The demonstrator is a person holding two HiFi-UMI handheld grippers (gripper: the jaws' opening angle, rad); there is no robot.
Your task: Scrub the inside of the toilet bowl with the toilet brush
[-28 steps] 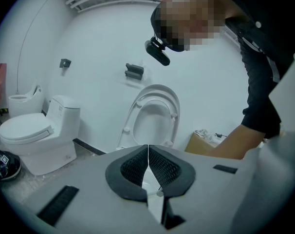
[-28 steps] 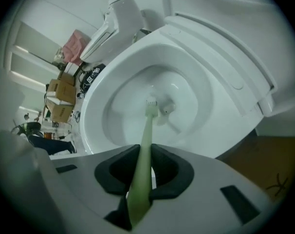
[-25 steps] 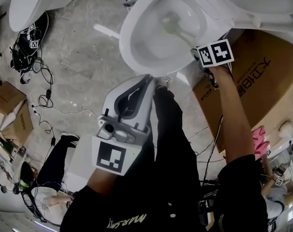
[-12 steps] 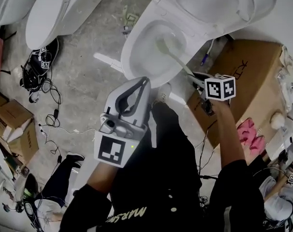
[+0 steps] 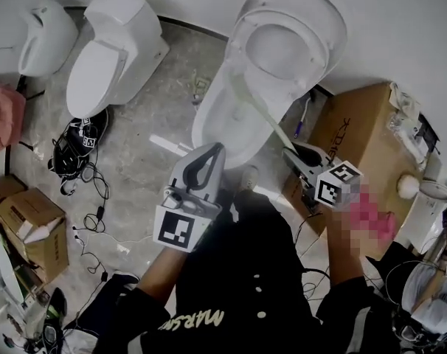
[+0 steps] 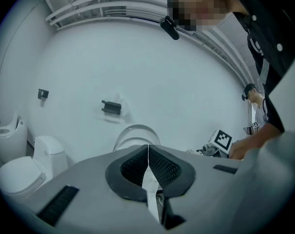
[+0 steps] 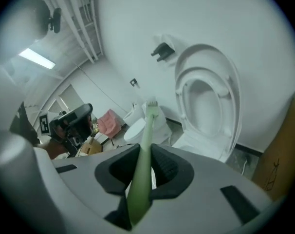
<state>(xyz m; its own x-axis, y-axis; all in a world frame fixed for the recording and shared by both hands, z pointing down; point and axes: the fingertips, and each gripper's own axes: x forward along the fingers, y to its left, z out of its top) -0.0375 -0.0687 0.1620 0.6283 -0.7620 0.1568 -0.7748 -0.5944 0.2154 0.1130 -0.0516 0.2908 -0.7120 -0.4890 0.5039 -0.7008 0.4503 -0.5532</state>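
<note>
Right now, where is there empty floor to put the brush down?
The bare grey floor between the closed toilet and the open toilet. It is crowded at the left, by the cable tangle and the cardboard boxes.

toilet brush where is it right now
In the head view the toilet brush is clamped in the right tongs at centre right, its pale green handle slanting up-left over the open toilet bowl, head near the raised seat.

The person wears a black short-sleeved top (image 5: 231,286) with small white buttons (image 5: 257,289), pale slanted lettering (image 5: 196,320) toward six o'clock, and black trousers (image 5: 257,220). The left gripper (image 5: 220,147) and right gripper (image 5: 288,153) are grey with black ribbed pads (image 6: 162,167). Each carries a black-and-white marker cube (image 5: 336,183).
</note>
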